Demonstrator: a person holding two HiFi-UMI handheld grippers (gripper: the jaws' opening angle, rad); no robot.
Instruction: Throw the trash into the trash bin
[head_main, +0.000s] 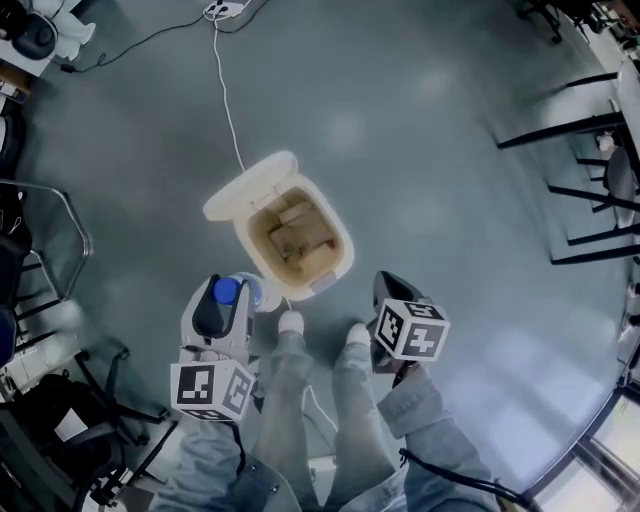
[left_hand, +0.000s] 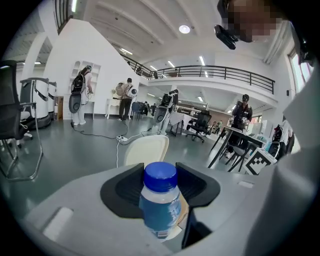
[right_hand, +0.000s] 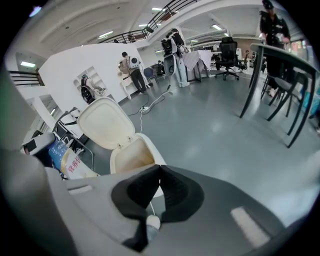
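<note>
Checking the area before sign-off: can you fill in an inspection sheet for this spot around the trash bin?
Surface: grey, glossy floor.
Job's things: cream trash bin, lid up; blue-capped bottle, upright, not yet in the bin.
Clutter: brown pieces lying inside the bin.
Tools: left tool shut on the bottle; right tool shut, nothing between its jaws.
Cables: white cable runs across the floor toward the bin's lid.
Surroundings: black table legs at the right; people standing far off.
</note>
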